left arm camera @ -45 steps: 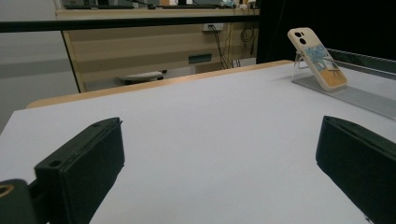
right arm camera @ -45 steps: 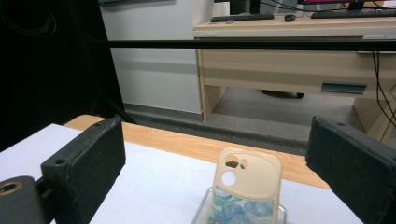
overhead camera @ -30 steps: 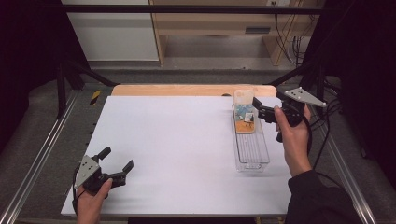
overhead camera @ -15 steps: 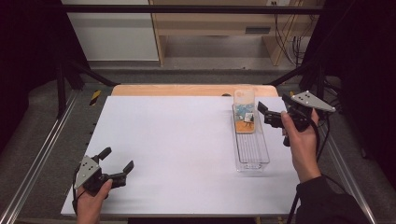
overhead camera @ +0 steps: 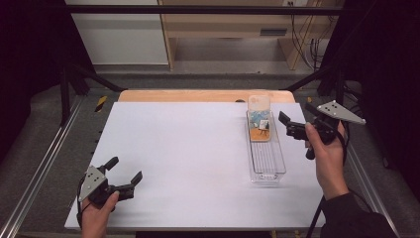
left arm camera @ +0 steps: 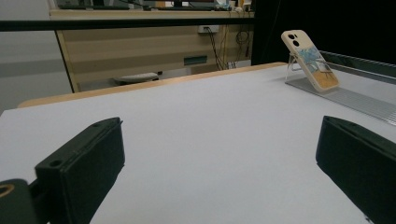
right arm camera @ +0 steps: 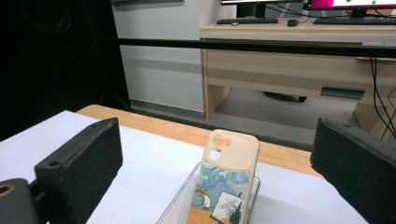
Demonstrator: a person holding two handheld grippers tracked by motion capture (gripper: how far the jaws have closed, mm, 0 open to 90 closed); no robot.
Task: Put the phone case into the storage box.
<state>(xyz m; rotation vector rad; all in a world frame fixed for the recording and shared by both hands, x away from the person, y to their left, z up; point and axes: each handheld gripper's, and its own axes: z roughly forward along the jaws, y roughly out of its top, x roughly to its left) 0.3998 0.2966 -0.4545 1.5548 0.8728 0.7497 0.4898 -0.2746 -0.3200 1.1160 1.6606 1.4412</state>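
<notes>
Since a second ago, the right gripper (overhead camera: 293,125) has drawn back from the clear tray (overhead camera: 267,163) toward the table's right edge, and now hovers just beyond that edge, its jaws spread wide and empty. At the near left corner of the white table (overhead camera: 188,148), the left gripper (overhead camera: 124,174) has not moved; its jaws also stand wide apart with nothing between them.

One phone case (overhead camera: 259,118) leans tilted against the far end of the tray, its cream top rising over the far wall. The tray lies lengthwise along the right side of the table, a narrow strip of bare surface between it and the right edge. Everything left of the tray is open white surface up to the wooden strip (overhead camera: 198,95) along the far edge.

From the right gripper view the case's (right arm camera: 225,186) painted back is cut off at the bottom. From the left gripper view the case (left arm camera: 310,59) stands far off and the tray (left arm camera: 355,95) runs out of frame.

One tray, one case, two grippers.
</notes>
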